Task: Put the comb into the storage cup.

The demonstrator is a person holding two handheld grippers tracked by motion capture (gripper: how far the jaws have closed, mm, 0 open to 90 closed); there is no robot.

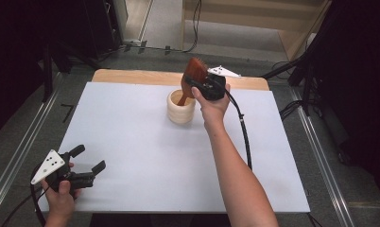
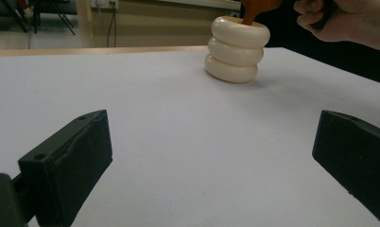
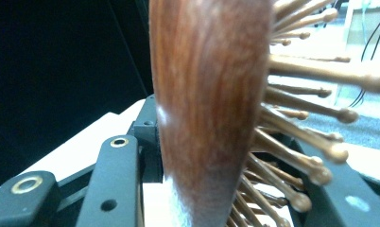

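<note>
With the right tool (image 1: 194,85) clenched on the reddish-brown wooden bristle hairbrush (image 1: 194,75), handle already inside the cream ribbed ceramic cup (image 1: 181,108), an off-centre push could tip that cup over on the white counter (image 1: 145,142).

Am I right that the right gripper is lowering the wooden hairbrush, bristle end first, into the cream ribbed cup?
Not quite: the handle goes in first. In the high view the right gripper is clamped on the wooden hairbrush at its head, which stands above the jaws, while the handle dips into the cream ribbed cup. The rest is right: the right gripper view shows the bristles up between its jaws.
</note>
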